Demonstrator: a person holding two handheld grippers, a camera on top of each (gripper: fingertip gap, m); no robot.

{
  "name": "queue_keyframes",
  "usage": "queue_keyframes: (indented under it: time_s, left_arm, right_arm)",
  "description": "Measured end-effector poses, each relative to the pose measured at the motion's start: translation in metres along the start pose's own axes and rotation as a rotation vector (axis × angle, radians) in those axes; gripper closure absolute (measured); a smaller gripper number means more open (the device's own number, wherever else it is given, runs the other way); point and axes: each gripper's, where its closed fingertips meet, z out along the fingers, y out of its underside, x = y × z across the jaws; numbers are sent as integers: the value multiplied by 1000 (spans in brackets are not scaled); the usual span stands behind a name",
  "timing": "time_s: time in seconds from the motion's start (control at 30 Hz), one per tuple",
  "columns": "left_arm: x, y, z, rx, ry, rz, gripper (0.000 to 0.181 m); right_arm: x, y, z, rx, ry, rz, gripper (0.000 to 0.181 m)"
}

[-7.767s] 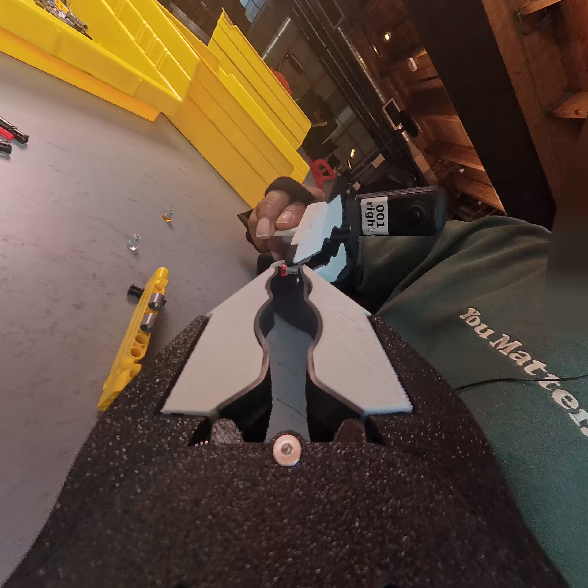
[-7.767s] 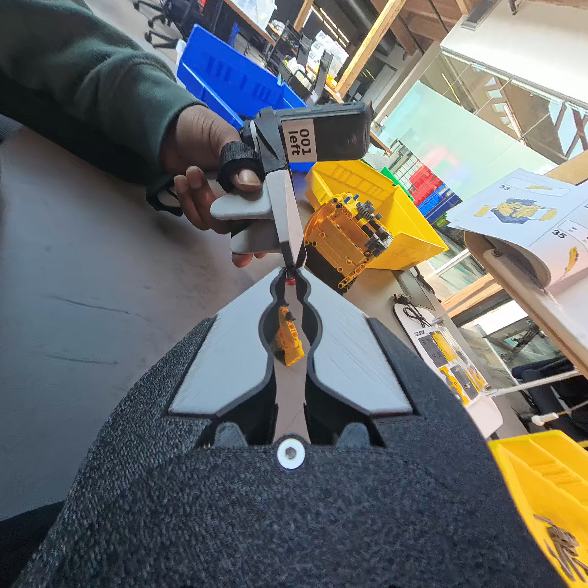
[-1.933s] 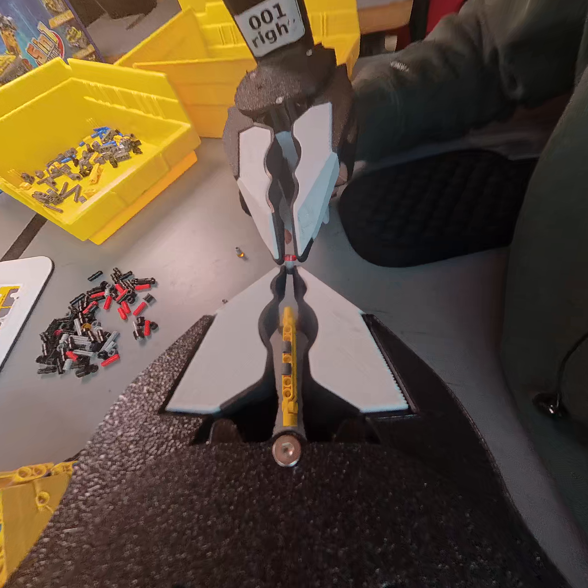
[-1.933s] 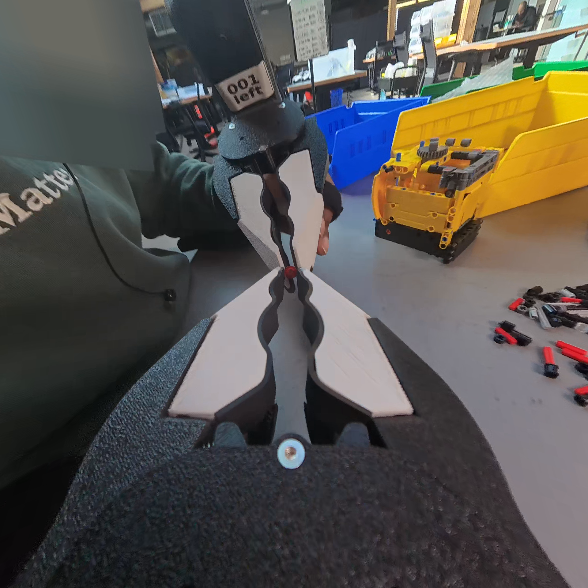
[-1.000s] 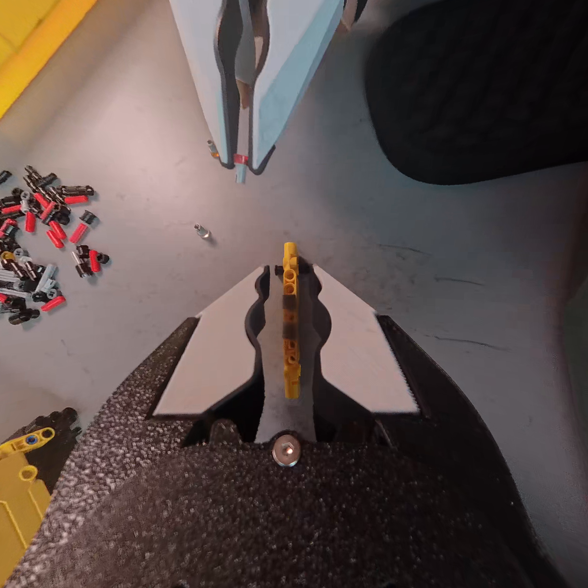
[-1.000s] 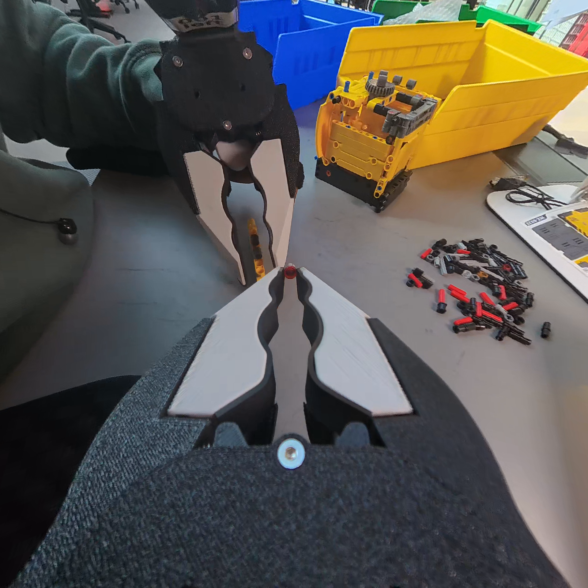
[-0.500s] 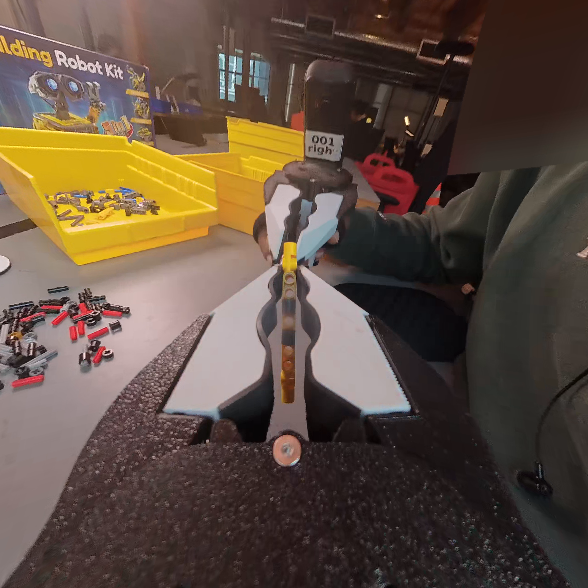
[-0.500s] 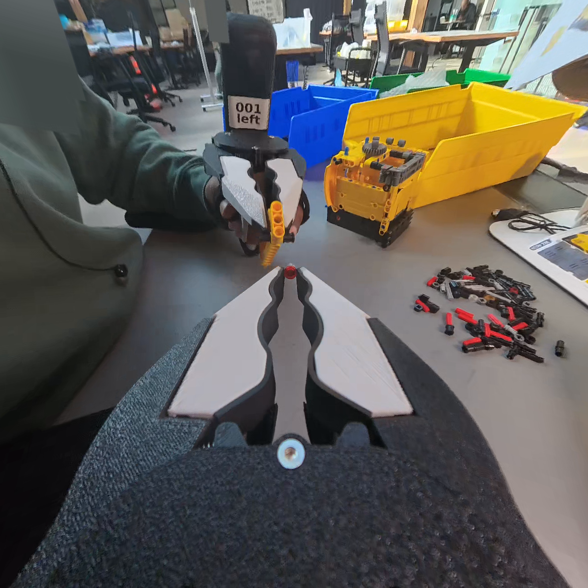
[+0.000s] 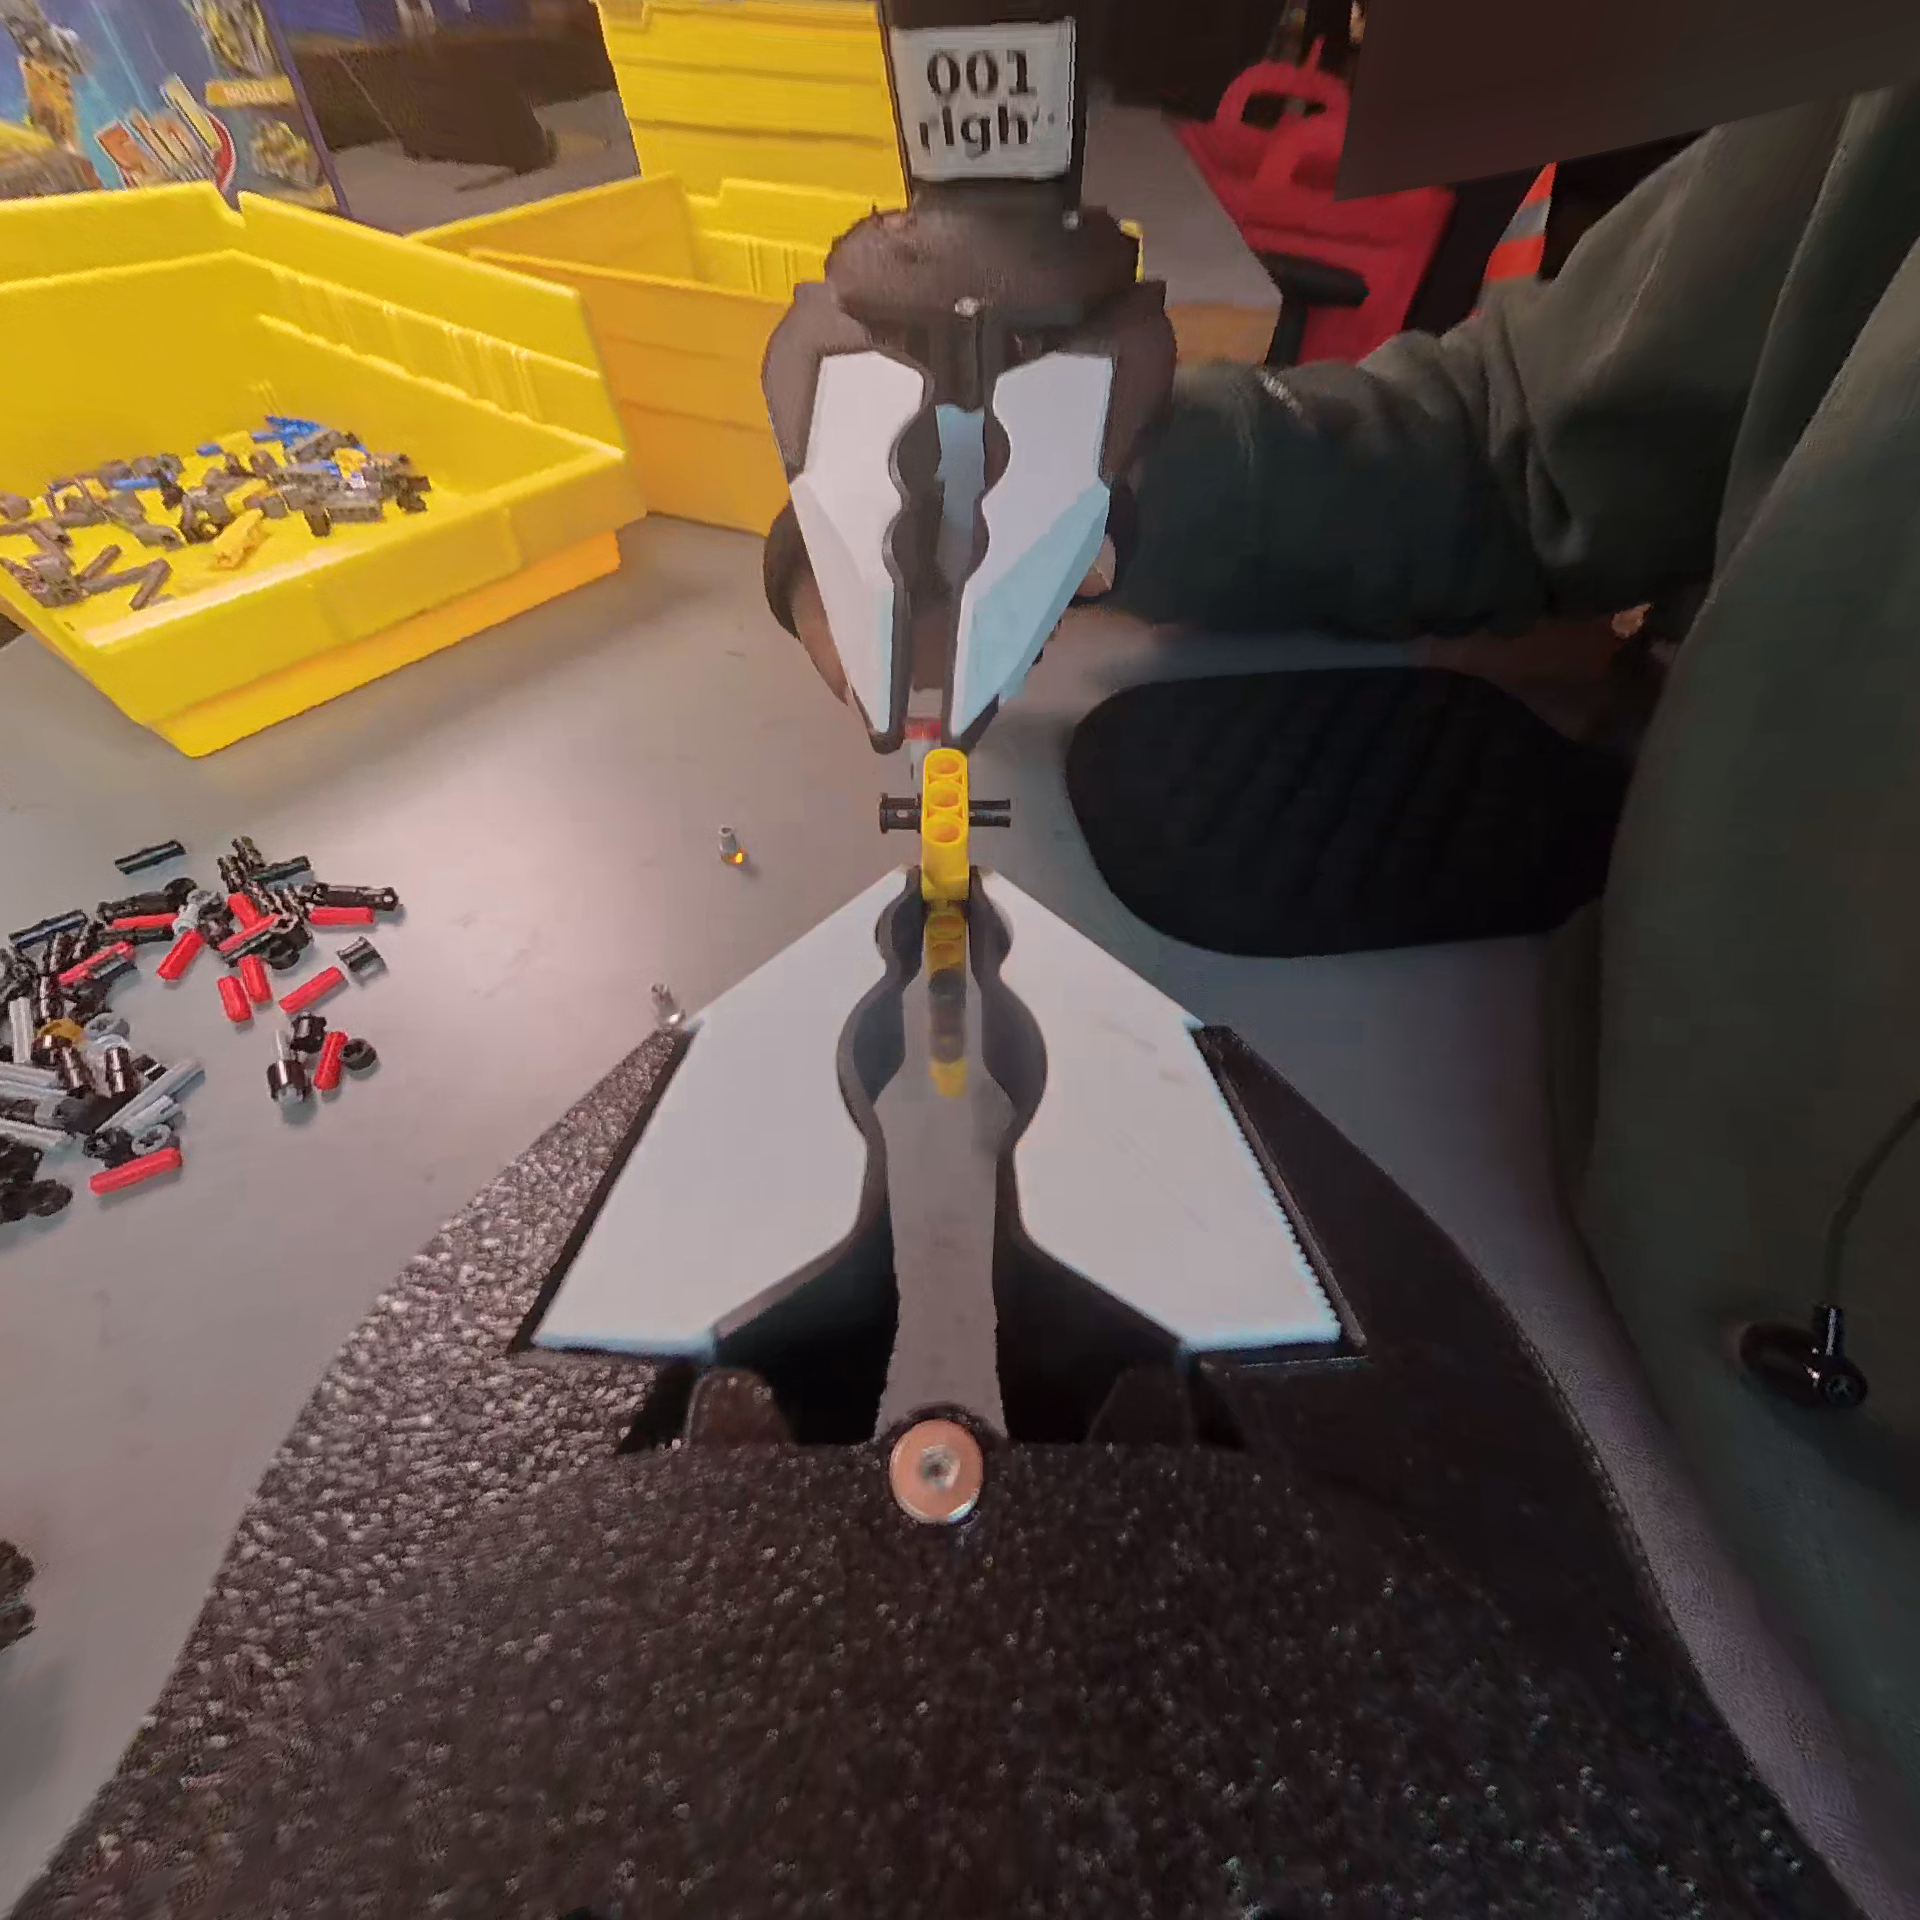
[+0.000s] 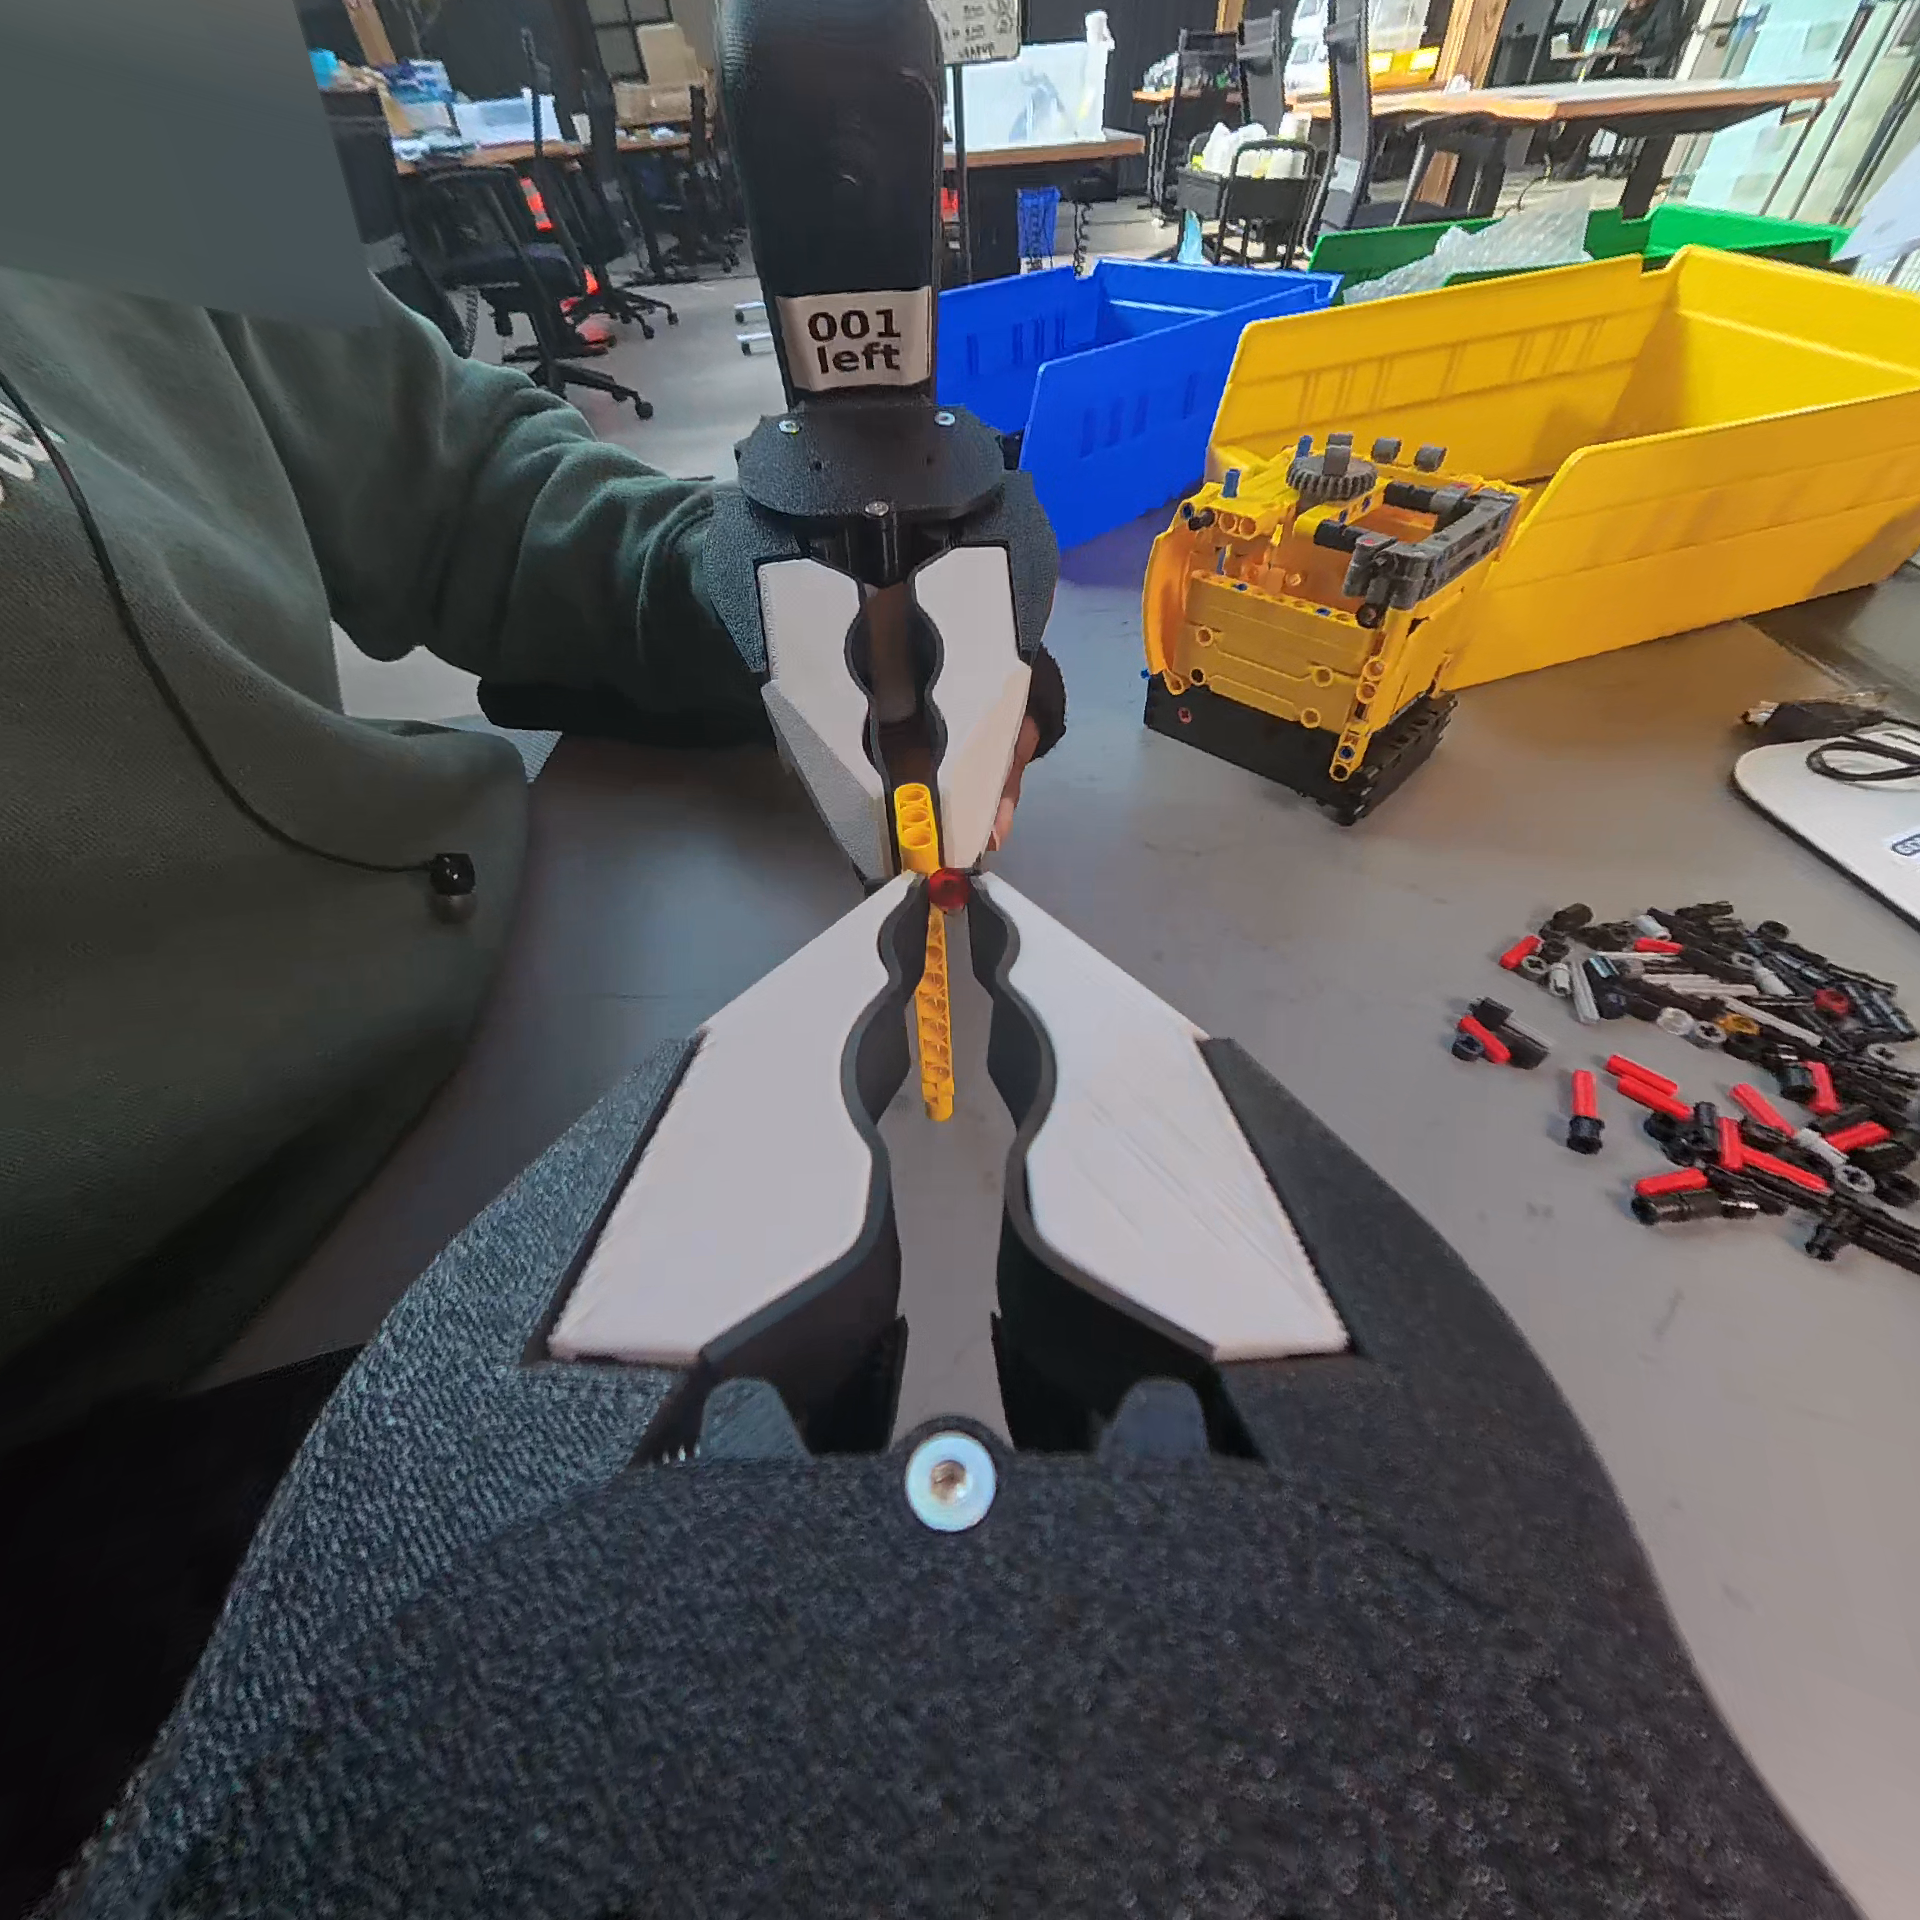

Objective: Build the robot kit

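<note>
Two grippers meet tip to tip over the table, a yellow beam (image 9: pixel 944 821) between them.

The left gripper (image 9: pixel 943 902) is clamped on the beam, whose free end, with a black pin (image 9: pixel 943 812) through it, sticks out past the tips. The right gripper (image 10: pixel 945 896) is pressed together on a small red pin (image 10: pixel 945 889), its tip just at the beam's end hole (touching or a hair short, I cannot tell). To seat the pin well, I judge, it should stay square to the hole and be pushed straight along its axis while the beam is kept rigid. A pile of pins (image 9: pixel 135 997) lies toward the table's left edge, a yellow bin (image 9: pixel 312 623) behind it; in the right wrist view a half-built model (image 10: pixel 1309 634) stands at the far side.
</note>
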Motion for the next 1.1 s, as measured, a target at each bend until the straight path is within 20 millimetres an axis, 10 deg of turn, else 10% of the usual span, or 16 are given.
queue_keyframes:
  time_s: [1.1]
  left_arm:
    - [0, 11, 0, -94, -41, 70, 174]
  right_arm:
    - [-9, -4, 23, -383, -80, -64, 174]
